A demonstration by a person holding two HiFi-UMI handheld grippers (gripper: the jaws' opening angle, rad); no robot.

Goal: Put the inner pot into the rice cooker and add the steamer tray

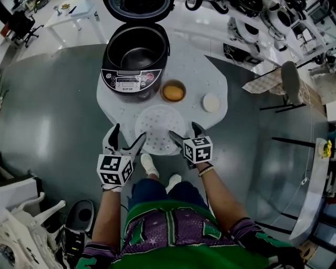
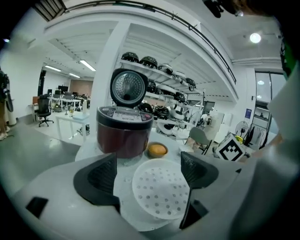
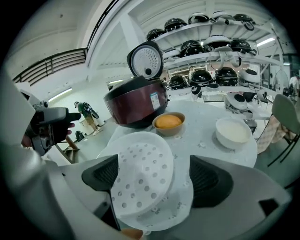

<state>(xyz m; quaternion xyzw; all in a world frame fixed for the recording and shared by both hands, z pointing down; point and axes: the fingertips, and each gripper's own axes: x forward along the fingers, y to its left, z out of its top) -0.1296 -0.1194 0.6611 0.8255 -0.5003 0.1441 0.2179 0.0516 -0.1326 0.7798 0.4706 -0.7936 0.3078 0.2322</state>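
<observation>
**Figure: head view with the left and right gripper views; approach to the steamer tray.**

The rice cooker point(image 1: 135, 60) stands at the far edge of the table point(image 1: 210, 79) with its lid point(image 1: 137, 6) raised. The dark metal inner pot point(image 1: 137, 52) appears to be seated in the cooker, so the step in hand is judged to be picking up the steamer tray point(image 1: 159, 126). This white perforated disc lies at the near edge of the table, in front of the cooker. A bowl with orange contents point(image 1: 173, 91) stands just beside the cooker's front right, between the cooker and the tray. A white bowl point(image 1: 211, 102) sits nearer the right edge.

The left gripper point(image 1: 129, 132) and right gripper point(image 1: 182, 130) flank the tray at its left and right rims. Each has its jaws spread wide. Each gripper view frames the tray between the pads, but no pad presses on it, and neither gripper holds anything.

**Advice.**
- The tray looks thin, light and smooth, so closing on it from the side is likely to push it toward the orange bowl.
- Take opposite rims at the same time, with one pad over and one pad under the edge.
- Whether the near rim overhangs the table enough for this cannot be told.
- Lift the tray level, carry it over the bowl without touching it, and lower it centred on the pot's mouth.
</observation>
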